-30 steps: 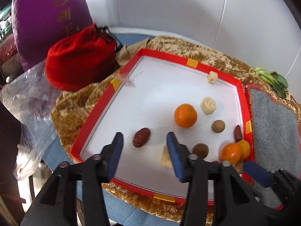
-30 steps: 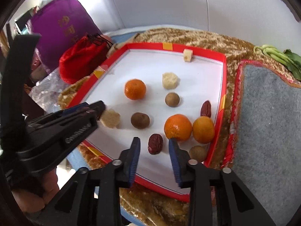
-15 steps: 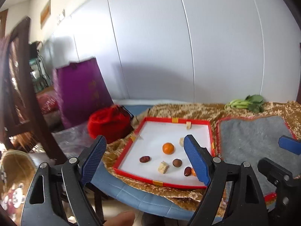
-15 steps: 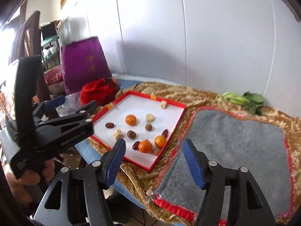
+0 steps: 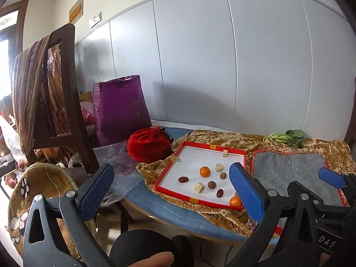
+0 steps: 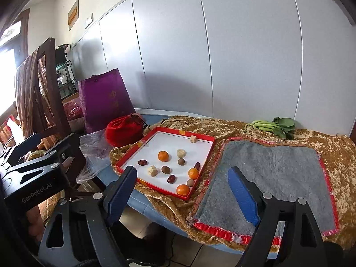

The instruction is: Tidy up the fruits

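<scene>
A red-rimmed white tray (image 5: 207, 147) (image 6: 181, 131) lies on the table with several small fruits: oranges (image 5: 204, 171) (image 6: 163, 156), red dates (image 5: 183, 179) (image 6: 171, 179), brown round fruits (image 5: 211, 185) (image 6: 165, 169) and pale chunks (image 5: 199, 187) (image 6: 152, 170). My left gripper (image 5: 171, 191) is open and empty, held well back from the table's front edge. My right gripper (image 6: 182, 191) is open and empty, also back from the table, in front of the grey mat.
A grey mat with red trim (image 6: 273, 173) (image 5: 289, 173) lies right of the tray on a gold cloth (image 6: 222, 124). Green vegetables (image 6: 271, 125) lie at the back right. A red pouch (image 5: 148, 144), purple bag (image 5: 120, 109) and wooden chair (image 5: 51, 93) stand on the left.
Both grippers have pulled far back from the tray and opened wide. A red date that sat between the right gripper's fingers now lies on the tray.
</scene>
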A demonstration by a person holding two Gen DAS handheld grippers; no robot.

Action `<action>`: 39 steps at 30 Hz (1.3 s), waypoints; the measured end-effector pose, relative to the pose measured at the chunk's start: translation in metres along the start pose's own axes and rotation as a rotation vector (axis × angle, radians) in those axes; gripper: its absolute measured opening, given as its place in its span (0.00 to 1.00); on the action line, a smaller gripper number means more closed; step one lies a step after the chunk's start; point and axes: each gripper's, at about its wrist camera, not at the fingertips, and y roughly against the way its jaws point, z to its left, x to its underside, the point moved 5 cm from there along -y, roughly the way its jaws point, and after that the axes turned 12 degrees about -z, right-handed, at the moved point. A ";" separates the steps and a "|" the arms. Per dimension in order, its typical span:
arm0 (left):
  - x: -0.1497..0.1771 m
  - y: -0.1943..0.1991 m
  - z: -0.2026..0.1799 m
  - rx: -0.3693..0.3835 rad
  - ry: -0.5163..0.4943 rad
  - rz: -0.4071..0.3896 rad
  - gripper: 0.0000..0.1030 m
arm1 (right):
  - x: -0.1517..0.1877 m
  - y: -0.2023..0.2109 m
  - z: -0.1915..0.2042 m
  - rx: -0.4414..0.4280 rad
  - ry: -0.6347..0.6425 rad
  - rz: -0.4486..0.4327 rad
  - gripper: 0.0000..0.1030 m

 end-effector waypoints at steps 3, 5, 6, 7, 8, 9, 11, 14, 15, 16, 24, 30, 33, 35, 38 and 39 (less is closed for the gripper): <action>-0.003 0.005 0.007 -0.007 0.012 -0.012 1.00 | -0.002 0.006 0.008 -0.001 0.017 -0.015 0.83; -0.004 0.007 0.010 -0.011 0.016 -0.014 1.00 | -0.004 0.007 0.014 0.003 0.044 -0.024 0.83; -0.005 0.007 0.012 -0.012 0.019 -0.014 1.00 | -0.005 0.008 0.018 0.004 0.054 -0.027 0.83; -0.006 0.007 0.014 -0.017 0.019 -0.015 1.00 | -0.005 0.008 0.019 0.001 0.061 -0.030 0.83; -0.006 0.007 0.015 -0.022 0.021 -0.017 1.00 | -0.006 0.008 0.022 -0.002 0.067 -0.034 0.83; -0.006 0.007 0.018 -0.027 0.026 -0.019 1.00 | -0.007 0.008 0.025 -0.002 0.070 -0.037 0.83; -0.007 0.009 0.021 -0.042 0.029 -0.022 1.00 | -0.007 0.009 0.028 -0.008 0.069 -0.042 0.83; -0.007 0.010 0.025 -0.054 0.029 -0.024 1.00 | -0.007 0.008 0.033 -0.015 0.073 -0.039 0.83; -0.007 0.011 0.026 -0.057 0.027 -0.024 1.00 | -0.006 0.008 0.034 -0.016 0.075 -0.036 0.83; -0.007 0.012 0.027 -0.058 0.026 -0.024 1.00 | -0.005 0.008 0.036 -0.016 0.077 -0.035 0.83; 0.000 0.015 0.035 -0.085 0.014 -0.021 1.00 | -0.011 0.020 0.025 0.052 0.132 -0.086 0.85; 0.008 0.010 0.019 -0.023 0.002 0.027 1.00 | -0.009 0.014 0.014 0.072 0.081 -0.047 0.87; 0.008 0.009 0.017 -0.019 0.010 0.027 1.00 | -0.005 0.011 0.020 0.088 0.102 -0.038 0.87; 0.009 0.008 0.018 -0.016 0.021 0.029 1.00 | -0.005 0.010 0.023 0.090 0.109 -0.040 0.87; 0.010 0.006 0.020 -0.017 0.029 0.038 1.00 | -0.008 0.009 0.027 0.090 0.104 -0.046 0.87; 0.010 0.004 0.021 -0.019 0.028 0.040 1.00 | -0.009 0.008 0.027 0.088 0.102 -0.046 0.87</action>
